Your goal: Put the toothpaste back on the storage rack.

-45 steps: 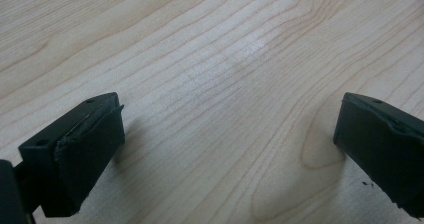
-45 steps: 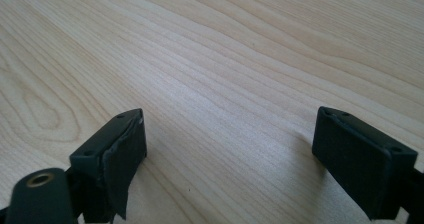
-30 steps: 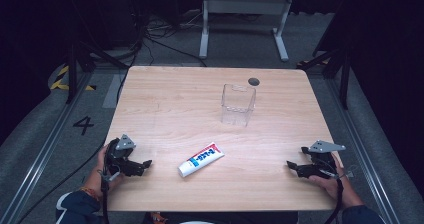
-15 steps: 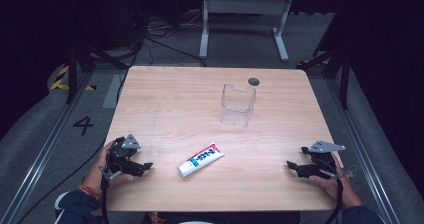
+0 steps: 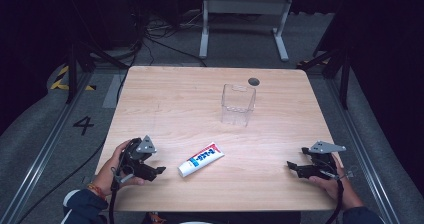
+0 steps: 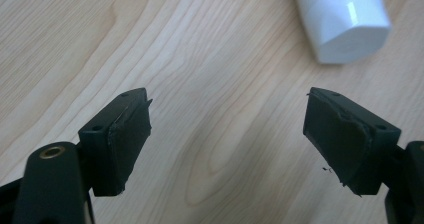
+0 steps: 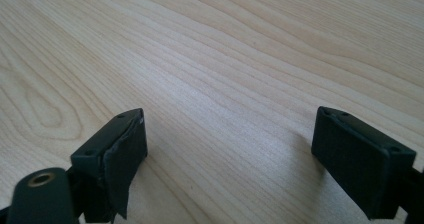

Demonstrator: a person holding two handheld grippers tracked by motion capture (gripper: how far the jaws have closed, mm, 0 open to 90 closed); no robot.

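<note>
Bare tabletop [image 5: 165,109] was left open between the toothpaste tube [image 5: 201,159] and the clear plastic container [image 5: 238,104] standing beyond.

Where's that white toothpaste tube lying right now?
In the high view, the white toothpaste tube lies on the wooden table's near edge, just right of the left tongs.

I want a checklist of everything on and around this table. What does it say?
Surface: light wooden table, bare grain, a dark round hole near the far edge.
Job's things: white toothpaste tube lying flat; clear plastic box upright, apart from it.
Clutter: nothing seen.
Grippers: left tongs open beside the tube's cap; right tongs open over bare wood.
Cables: black cables on the floor.
Surroundings: grey floor, white stand.
</note>
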